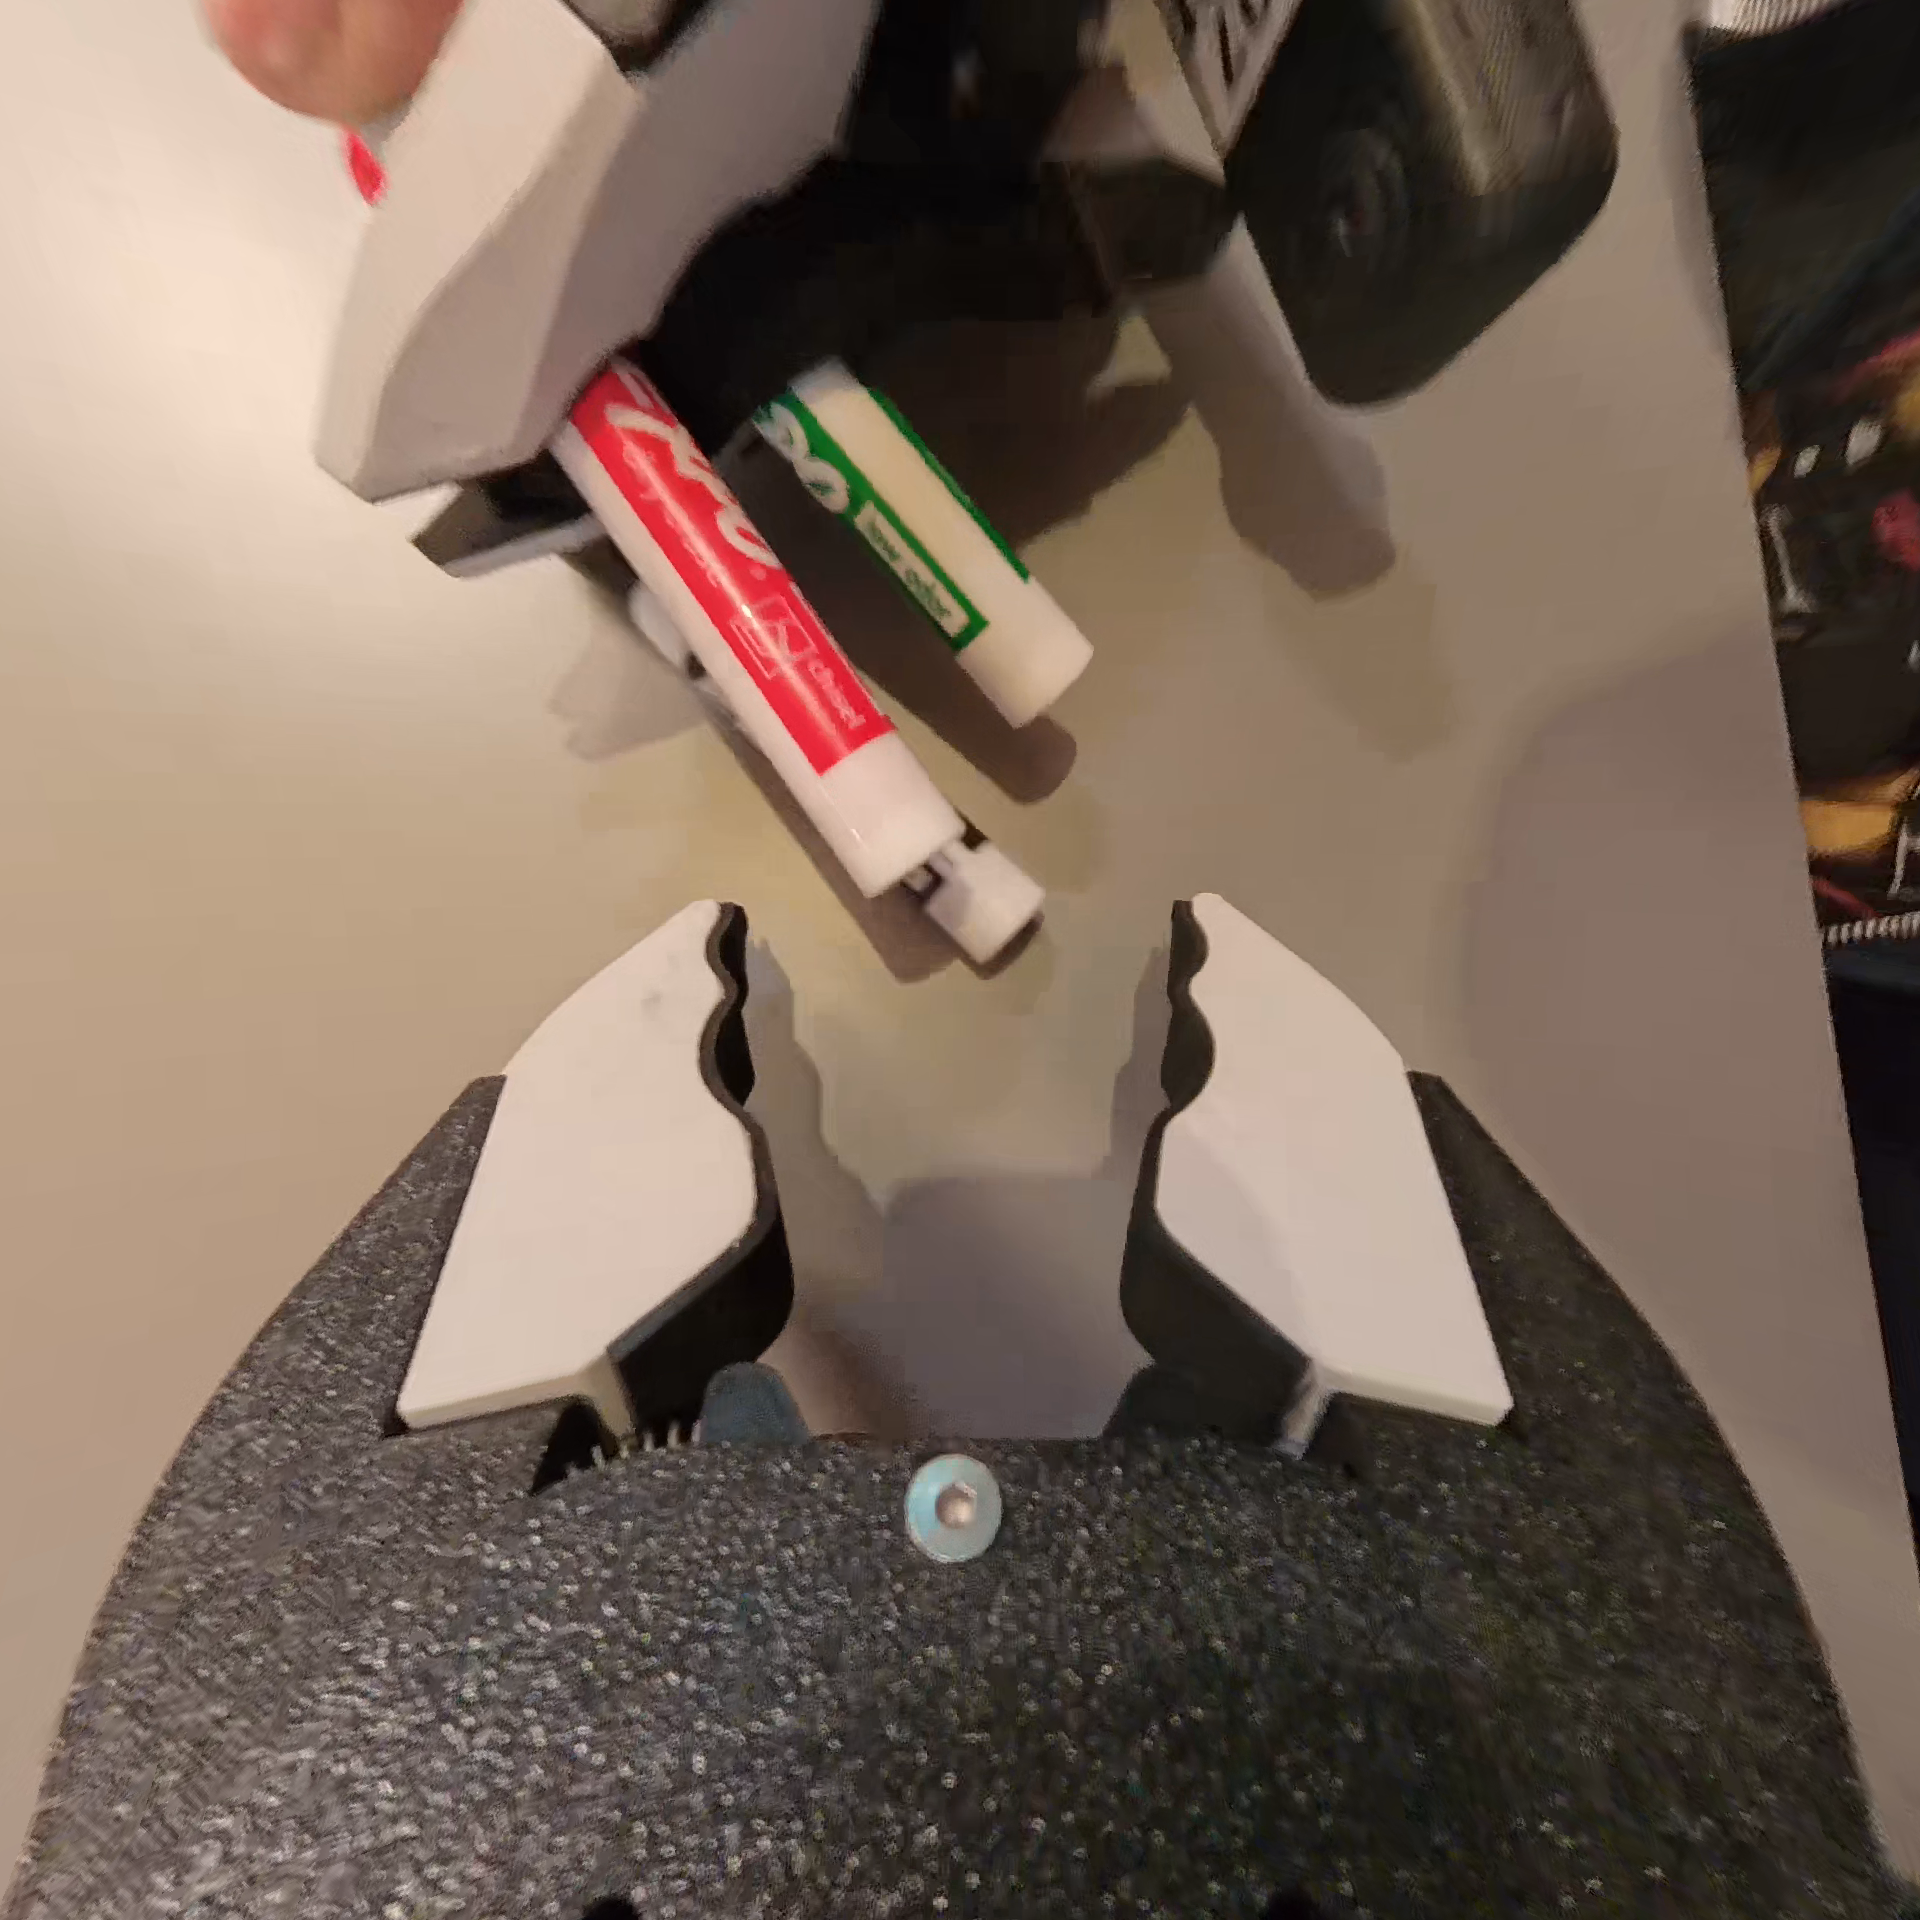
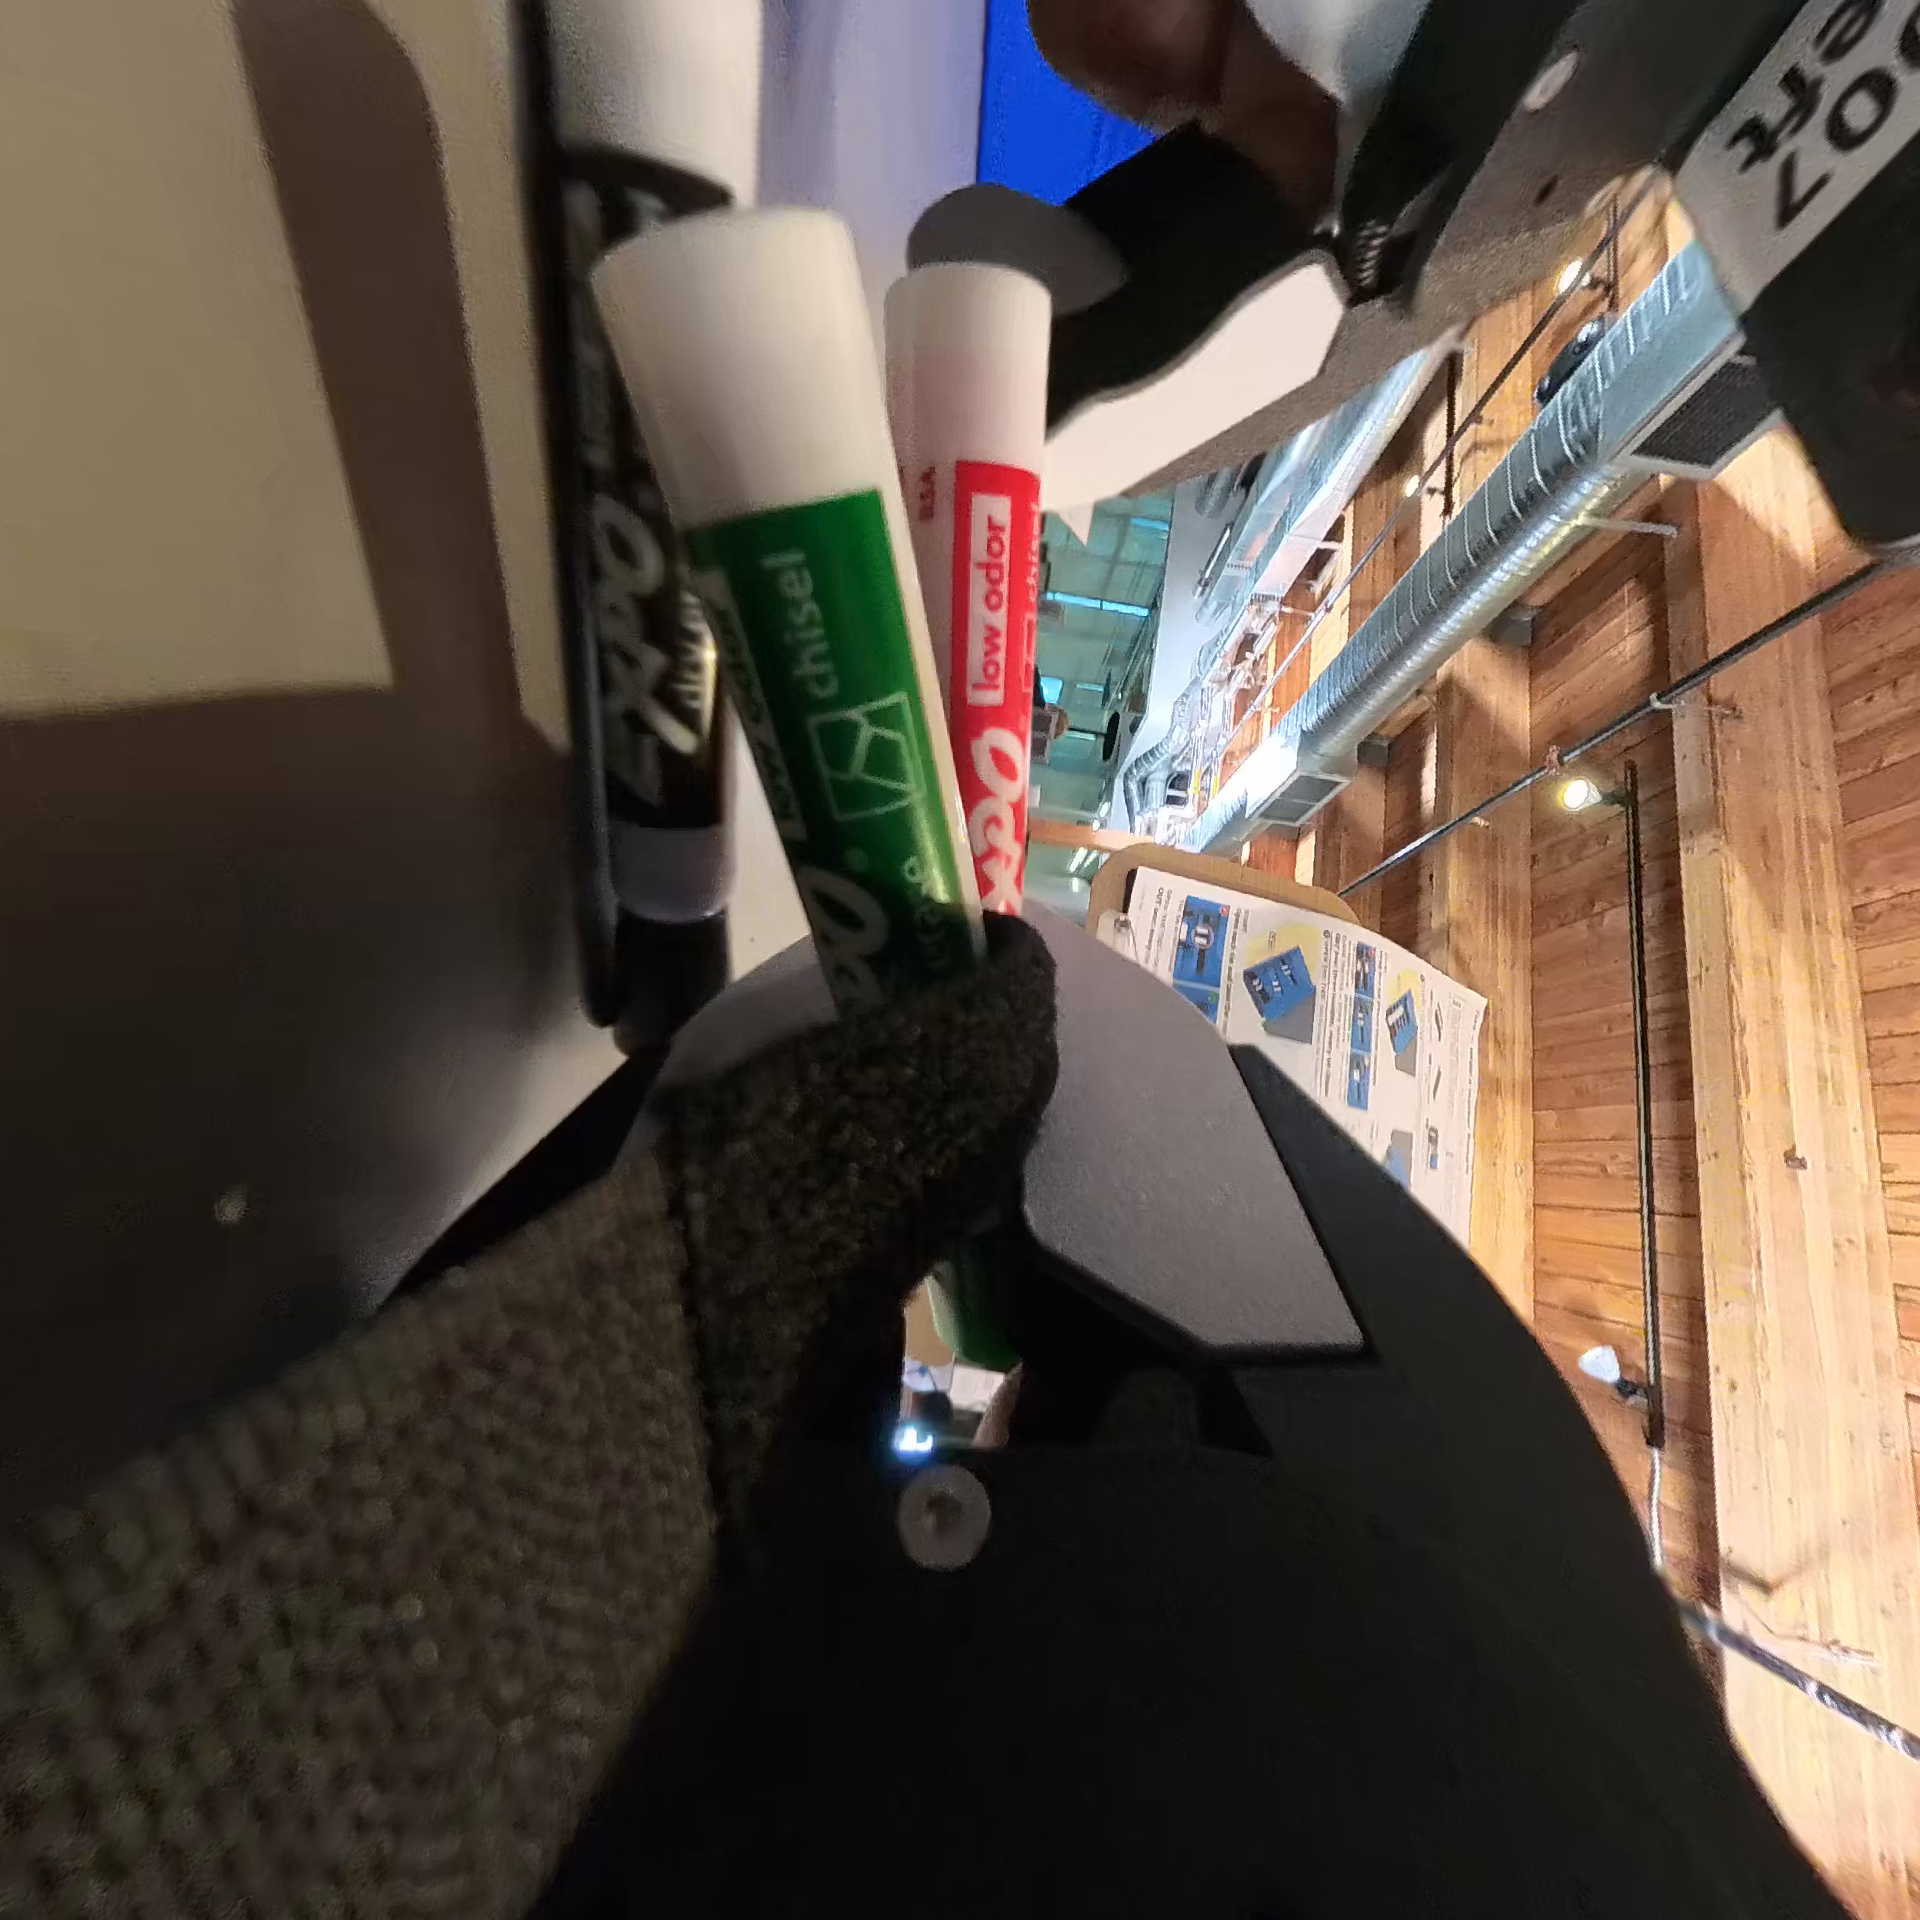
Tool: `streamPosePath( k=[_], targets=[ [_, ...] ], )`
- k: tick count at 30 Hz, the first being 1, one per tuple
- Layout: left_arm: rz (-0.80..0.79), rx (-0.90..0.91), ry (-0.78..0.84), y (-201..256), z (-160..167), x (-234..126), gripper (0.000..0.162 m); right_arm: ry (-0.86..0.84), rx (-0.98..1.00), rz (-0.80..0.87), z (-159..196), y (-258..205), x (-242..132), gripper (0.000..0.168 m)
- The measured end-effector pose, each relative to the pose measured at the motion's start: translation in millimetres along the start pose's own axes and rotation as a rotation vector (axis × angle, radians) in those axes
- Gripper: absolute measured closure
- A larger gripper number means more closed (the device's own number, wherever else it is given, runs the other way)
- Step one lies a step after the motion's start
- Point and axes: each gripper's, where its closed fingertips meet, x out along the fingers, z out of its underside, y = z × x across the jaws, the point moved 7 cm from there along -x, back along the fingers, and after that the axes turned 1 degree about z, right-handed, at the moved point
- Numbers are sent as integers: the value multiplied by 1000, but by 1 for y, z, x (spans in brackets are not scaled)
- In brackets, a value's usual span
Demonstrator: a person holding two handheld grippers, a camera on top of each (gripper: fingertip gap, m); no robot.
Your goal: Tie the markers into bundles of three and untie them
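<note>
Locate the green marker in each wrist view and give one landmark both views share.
Left wrist view: the green marker lies upper centre, slanting down to the right, just right of the red marker, its top end hidden under the right gripper.
Right wrist view: the green marker stands centre-left, held in that gripper, between the black marker and the red one.
Shared landmark: the red marker.

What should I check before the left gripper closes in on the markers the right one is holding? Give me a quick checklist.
1. Left gripper open and empty: ok.
2. Right gripper clamped on the red marker and green marker: ok.
3. Black marker held with them: cannot tell.
4. Marker ends lined up: not ok, staggered.
5. Tie around the bundle: cannot tell.
6. Left gripper centred on the marker ends: ok, roughly.
</note>
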Motion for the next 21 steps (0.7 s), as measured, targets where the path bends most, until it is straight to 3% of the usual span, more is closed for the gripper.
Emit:
streamPosePath(
  k=[6,11,21],
  targets=[
    [-203,-93,185,-17,-29,1,72,-163,27,15,13,5,11,155],
    [-369,-81,159,-25,-32,15,72,-252,73,0,17,8,17,155],
    [-494,-73,117,-31,-30,30,90,-314,122,-35,15,3,19,153]
  ],
)
